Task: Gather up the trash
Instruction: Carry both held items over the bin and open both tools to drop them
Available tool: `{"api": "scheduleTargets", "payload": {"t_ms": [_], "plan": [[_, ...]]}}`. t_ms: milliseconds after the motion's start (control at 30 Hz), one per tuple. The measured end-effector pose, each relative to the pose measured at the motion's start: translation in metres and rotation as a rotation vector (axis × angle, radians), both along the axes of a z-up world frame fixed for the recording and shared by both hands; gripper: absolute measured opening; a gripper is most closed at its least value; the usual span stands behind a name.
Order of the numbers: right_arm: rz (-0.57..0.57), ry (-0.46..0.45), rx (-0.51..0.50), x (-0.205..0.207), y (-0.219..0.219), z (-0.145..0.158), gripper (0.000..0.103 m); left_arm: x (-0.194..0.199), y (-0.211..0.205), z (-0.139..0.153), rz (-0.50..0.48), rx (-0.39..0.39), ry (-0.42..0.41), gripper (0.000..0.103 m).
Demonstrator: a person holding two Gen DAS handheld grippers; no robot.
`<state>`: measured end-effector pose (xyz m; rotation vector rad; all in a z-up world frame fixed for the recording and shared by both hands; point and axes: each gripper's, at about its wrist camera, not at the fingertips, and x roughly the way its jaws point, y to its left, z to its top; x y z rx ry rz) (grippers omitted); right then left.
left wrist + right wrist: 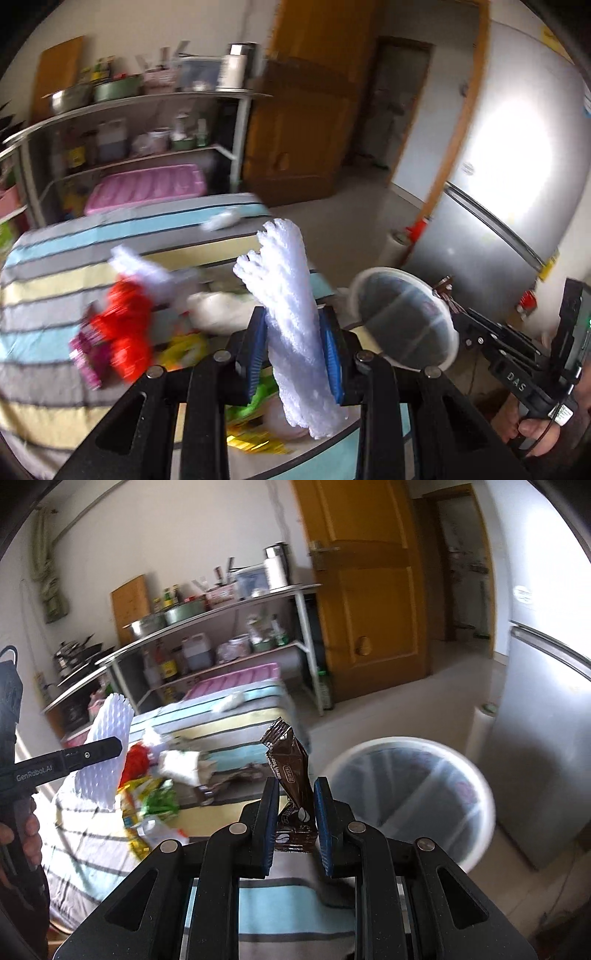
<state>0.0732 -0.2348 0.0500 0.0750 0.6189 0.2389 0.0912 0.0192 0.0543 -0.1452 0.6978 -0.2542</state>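
Left claw (295, 350) pinches a white foam sleeve (291, 314) above the striped table (55, 288); right claw (295, 827) clamps a brown wrapper (291, 775), the white bin (476, 812) just beyond. Tall and floppy, the sleeve may tip against the rim and fall outside, and the light wrapper could cling to a pad.

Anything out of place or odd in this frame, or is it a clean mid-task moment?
Nothing damaged. The only mess is the expected one: mixed wrappers lie strewn over the striped tablecloth. The left gripper is shut on a white foam sleeve, the right gripper on a brown wrapper, beside the white bin.
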Motion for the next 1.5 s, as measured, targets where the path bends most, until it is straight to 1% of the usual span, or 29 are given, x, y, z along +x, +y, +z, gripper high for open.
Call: {"api": "scheduleTargets", "payload": {"t_ms": [100, 200, 267, 400, 500, 600, 633, 767, 833, 933, 1000, 1033, 1067, 1100, 1133, 1167, 1200, 1233, 1333, 1500], "plan": [[-0.053, 0.012, 0.000, 0.004, -0.022, -0.001, 0.020, 0.011, -0.031, 0.001, -0.084, -0.017, 0.007, 0.031], [-0.099, 0.032, -0.014, 0.011, -0.041, -0.006, 0.020, 0.025, -0.067, -0.003, -0.150, -0.018, 0.027, 0.031], [-0.124, 0.052, -0.023, 0.017, -0.053, -0.012, 0.020, 0.030, -0.089, -0.005, -0.200, -0.047, 0.051, 0.031], [-0.163, 0.093, -0.030, 0.028, -0.074, -0.024, 0.020, 0.040, -0.133, -0.013, -0.282, -0.028, 0.080, 0.031], [-0.176, 0.117, -0.036, 0.037, -0.085, -0.032, 0.020, 0.053, -0.157, -0.024, -0.306, -0.005, 0.112, 0.031], [-0.178, 0.147, -0.039, 0.045, -0.091, -0.042, 0.020, 0.067, -0.171, -0.039, -0.318, -0.016, 0.165, 0.031], [-0.181, 0.158, -0.046, 0.048, -0.093, -0.046, 0.020, 0.069, -0.178, -0.045, -0.315, -0.001, 0.179, 0.031], [-0.182, 0.192, -0.064, 0.059, -0.100, -0.060, 0.020, 0.080, -0.191, -0.061, -0.304, 0.037, 0.224, 0.031], [-0.184, 0.210, -0.069, 0.063, -0.102, -0.065, 0.020, 0.083, -0.196, -0.067, -0.299, 0.053, 0.233, 0.031], [-0.194, 0.218, -0.078, 0.066, -0.103, -0.069, 0.020, 0.087, -0.197, -0.075, -0.289, 0.049, 0.260, 0.032], [-0.193, 0.226, -0.077, 0.069, -0.104, -0.072, 0.021, 0.087, -0.196, -0.076, -0.284, 0.065, 0.256, 0.039], [-0.198, 0.229, -0.080, 0.069, -0.104, -0.073, 0.021, 0.086, -0.197, -0.076, -0.279, 0.080, 0.250, 0.048], [-0.202, 0.232, -0.085, 0.069, -0.104, -0.074, 0.021, 0.086, -0.199, -0.077, -0.275, 0.082, 0.250, 0.051], [-0.201, 0.236, -0.085, 0.070, -0.105, -0.075, 0.023, 0.085, -0.198, -0.076, -0.278, 0.070, 0.251, 0.051], [-0.199, 0.238, -0.083, 0.069, -0.104, -0.075, 0.028, 0.086, -0.197, -0.075, -0.281, 0.064, 0.251, 0.054], [-0.197, 0.239, -0.084, 0.069, -0.103, -0.075, 0.033, 0.086, -0.197, -0.075, -0.273, 0.073, 0.247, 0.060], [-0.202, 0.238, -0.088, 0.069, -0.104, -0.075, 0.043, 0.087, -0.194, -0.073, -0.265, 0.084, 0.243, 0.061], [-0.207, 0.235, -0.090, 0.068, -0.104, -0.074, 0.046, 0.086, -0.193, -0.072, -0.258, 0.084, 0.239, 0.062], [-0.206, 0.215, -0.087, 0.061, -0.102, -0.069, 0.047, 0.086, -0.183, -0.067, -0.250, 0.042, 0.245, 0.062], [-0.199, 0.159, -0.085, 0.045, -0.090, -0.049, 0.047, 0.072, -0.161, -0.048, -0.221, 0.052, 0.177, 0.064]]}}
